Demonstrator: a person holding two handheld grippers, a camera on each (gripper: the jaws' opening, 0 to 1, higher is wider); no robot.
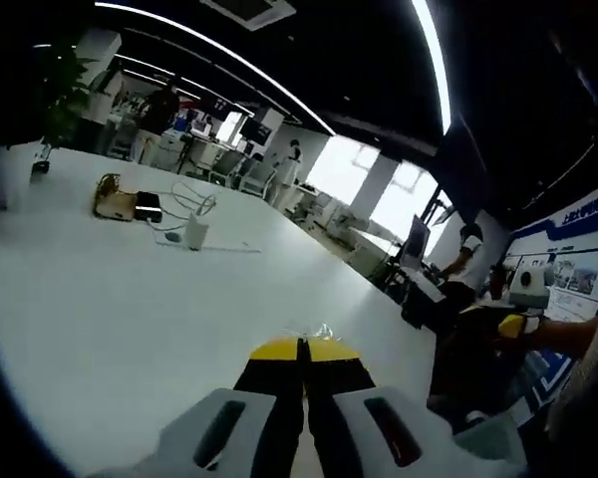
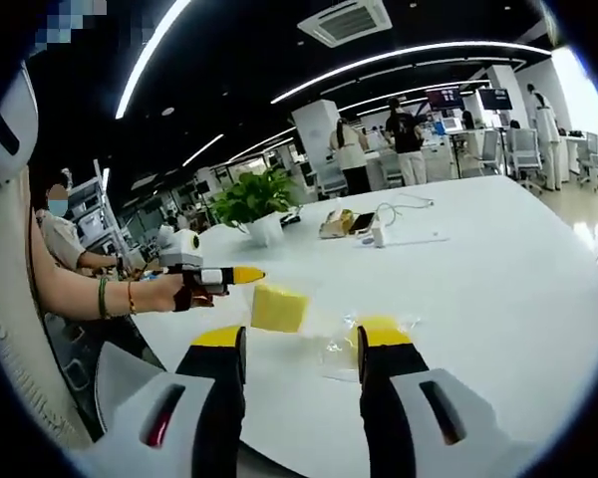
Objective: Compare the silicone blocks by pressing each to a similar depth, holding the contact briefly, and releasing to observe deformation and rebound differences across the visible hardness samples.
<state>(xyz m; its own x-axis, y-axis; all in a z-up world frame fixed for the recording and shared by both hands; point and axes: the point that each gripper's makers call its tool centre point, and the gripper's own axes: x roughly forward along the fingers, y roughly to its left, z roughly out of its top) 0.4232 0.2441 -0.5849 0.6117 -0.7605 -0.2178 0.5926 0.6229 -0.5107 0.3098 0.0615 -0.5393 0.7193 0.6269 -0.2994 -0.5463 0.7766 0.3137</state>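
1. In the right gripper view, the right gripper (image 2: 301, 344) has its two black, yellow-tipped jaws spread wide with nothing between them. It points down the table at the samples, which looks like a lining-up posture before a press.
2. Just past its right jaw lies a crumpled clear plastic wrapper (image 2: 341, 351) on the broad white table (image 2: 498, 279). A small yellow piece (image 2: 384, 325) sits against it, though whether that is a second sample inside the wrapper or the jaw tip itself I cannot tell.
3. Slightly farther stands the pale yellow silicone block (image 2: 278, 307), bare on the tabletop, apart from both grippers and so not under pressure now.
4. The left gripper (image 2: 241, 275), held in a person's hand (image 2: 169, 291), comes in from the left with its yellow tip near the block's upper corner. In the left gripper view its jaws (image 1: 304, 351) are closed together, apparently holding nothing.
5. Farther off sit a white charger and cable (image 2: 381, 231), a small brown wicker basket (image 2: 334, 224) whose contents are unclear, and a white potted green plant (image 2: 257, 204).
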